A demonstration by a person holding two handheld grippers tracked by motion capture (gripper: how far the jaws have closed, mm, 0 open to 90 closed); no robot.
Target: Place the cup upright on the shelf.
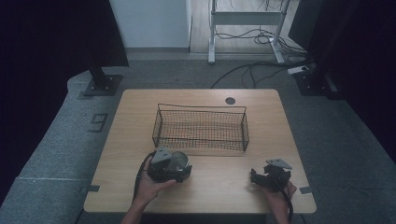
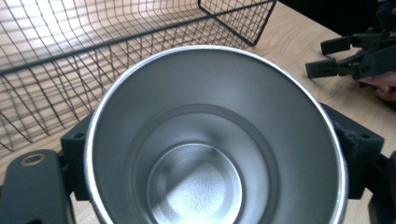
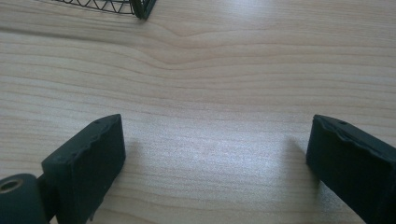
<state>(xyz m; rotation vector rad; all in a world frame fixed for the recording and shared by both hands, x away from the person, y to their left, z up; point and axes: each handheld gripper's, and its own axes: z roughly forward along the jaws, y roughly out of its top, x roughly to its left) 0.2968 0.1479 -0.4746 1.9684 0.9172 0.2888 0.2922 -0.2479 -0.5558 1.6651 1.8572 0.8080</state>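
A shiny metal cup (image 2: 210,154) with an empty inside sits between the two black jaws of my left gripper (image 2: 215,158), which hug its sides. From above, the cup (image 1: 181,162) and left gripper (image 1: 164,167) are at the table's front left, just before the wire basket (image 1: 201,128). My right gripper (image 1: 261,176) rests at the front right, its jaws pointing left. Along its own jaws, the right gripper (image 3: 215,158) stands open over bare wood with nothing between its fingers.
The black wire basket (image 2: 93,70) is empty and lies mid-table; its corner (image 3: 140,7) peeks in at the top of the right gripper view. The wooden table (image 1: 289,140) has a dark round cap (image 1: 230,100) near its far edge. Stands and cables sit on the floor beyond.
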